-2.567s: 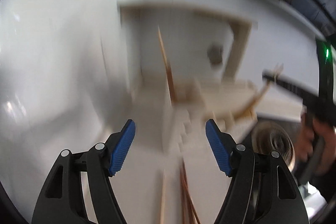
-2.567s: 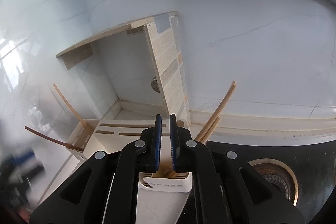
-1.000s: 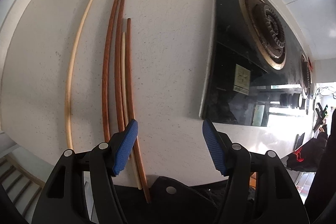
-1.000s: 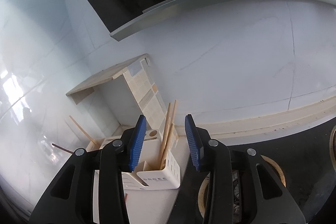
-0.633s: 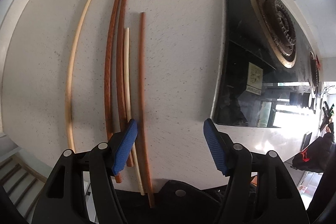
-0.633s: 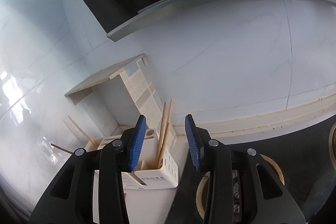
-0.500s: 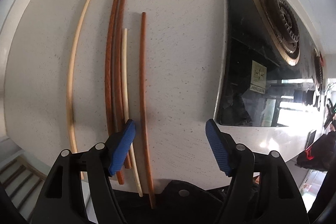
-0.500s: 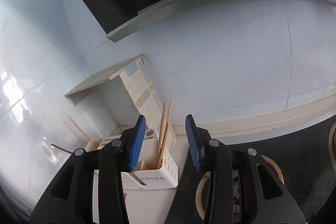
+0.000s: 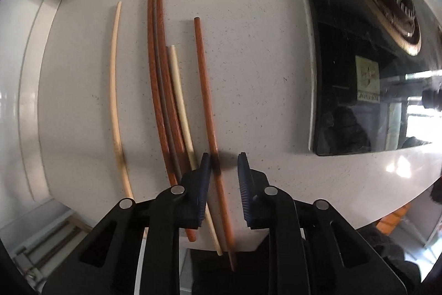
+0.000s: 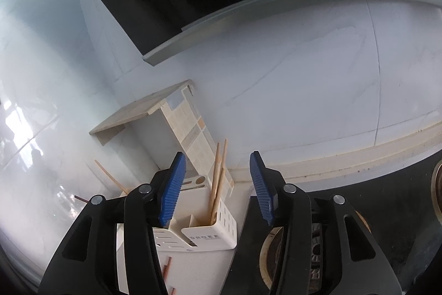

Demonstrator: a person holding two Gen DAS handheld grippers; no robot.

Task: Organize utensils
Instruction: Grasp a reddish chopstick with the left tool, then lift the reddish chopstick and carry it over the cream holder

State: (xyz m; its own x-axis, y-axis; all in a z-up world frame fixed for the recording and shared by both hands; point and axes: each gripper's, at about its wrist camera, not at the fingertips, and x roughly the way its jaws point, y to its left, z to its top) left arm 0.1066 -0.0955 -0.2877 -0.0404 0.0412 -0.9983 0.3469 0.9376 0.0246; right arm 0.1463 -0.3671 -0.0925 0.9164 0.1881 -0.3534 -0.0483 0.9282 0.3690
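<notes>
Reddish chopstick [image 9: 205, 101] between left tongs [image 9: 224, 165]; contact unclear

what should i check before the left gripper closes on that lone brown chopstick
1. Target between the jaws: ok. The lone brown chopstick runs between the left gripper jaws, close to the left one.
2. Neighbours outside the jaws: ok, but close. The pale chopstick passes just outside the left jaw.
3. Jaw contact with the target: cannot tell; a gap remains on the right side.
4. Holder ready: ok. The white utensil holder stands upright with light chopsticks already in it.
5. Right gripper out of the way: ok, open and empty, facing the holder.
6. Overhang: several sticks stick out past the countertop edge; avoid nudging.
</notes>
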